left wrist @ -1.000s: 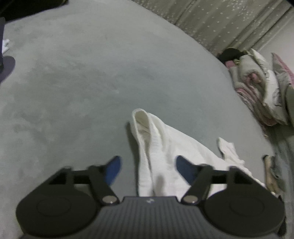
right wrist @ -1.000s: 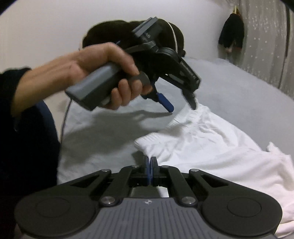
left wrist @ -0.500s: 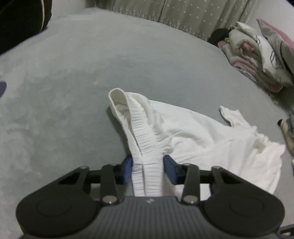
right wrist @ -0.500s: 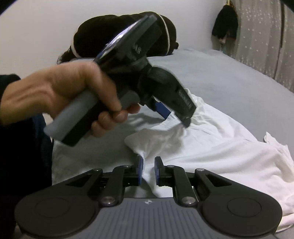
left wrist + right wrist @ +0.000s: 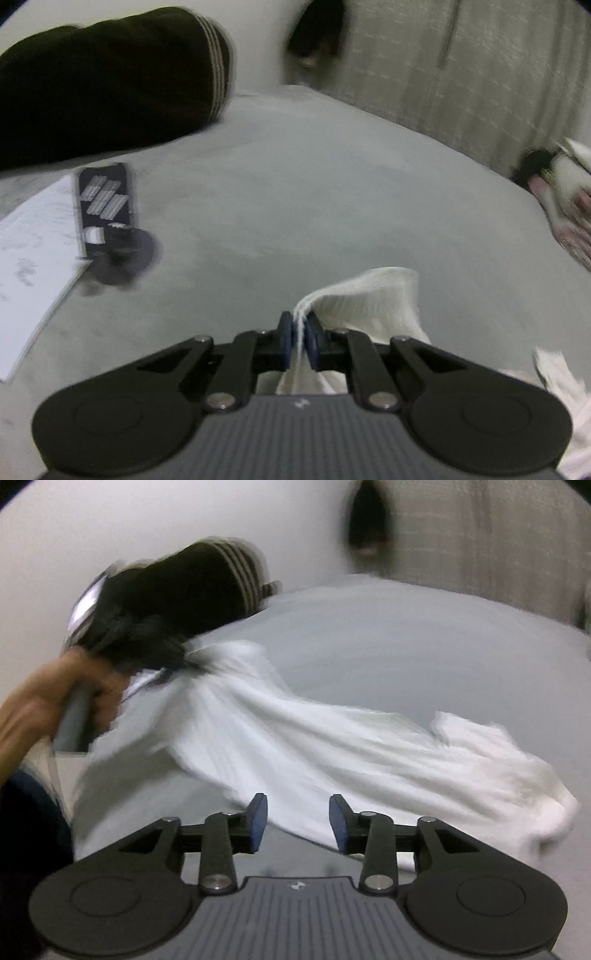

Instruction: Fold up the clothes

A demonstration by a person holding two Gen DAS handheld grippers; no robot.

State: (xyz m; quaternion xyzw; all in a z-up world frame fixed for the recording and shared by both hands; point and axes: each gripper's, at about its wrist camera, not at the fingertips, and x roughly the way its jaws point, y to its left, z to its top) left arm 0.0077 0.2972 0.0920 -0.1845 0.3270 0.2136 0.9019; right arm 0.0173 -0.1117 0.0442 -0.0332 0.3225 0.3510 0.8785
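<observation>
A: The left gripper [image 5: 299,334] has its pads clamped on the ribbed hem of the white garment [image 5: 332,746], right at the edge of the cloth. Only a thin fold sits between the pads.

B: So a slip is the first worry?

A: I think so. The bite is shallow, and most of the garment trails across the grey bedcover [image 5: 406,635] toward four o'clock in the right wrist view. If that weight drags on the plush surface as the hem lifts, the fold could pull out.

B: And the right gripper [image 5: 298,821]?

A: Its jaws are opening, and nothing sits between them; the garment's near edge lies just beyond the blue tips. So the whole garment hangs from one corner.

B: Meaning it bunches instead of lying flat.

A: Likely. Held from a single point, the cloth may twist, and the crumpled end at three o'clock could fold under itself. The right gripper would need a fresh hold on the hem before any clean fold, in my judgement.

B: Anything nearby to snag?

A: In the left wrist view, a dark remote-like device [image 5: 105,206] and a sheet of paper [image 5: 33,254] lie at nine o'clock, and a dark pillow [image 5: 110,77] at eleven. A wide swing of the cloth that way could sweep them. Both views are blurred, so finer detail is uncertain.
</observation>
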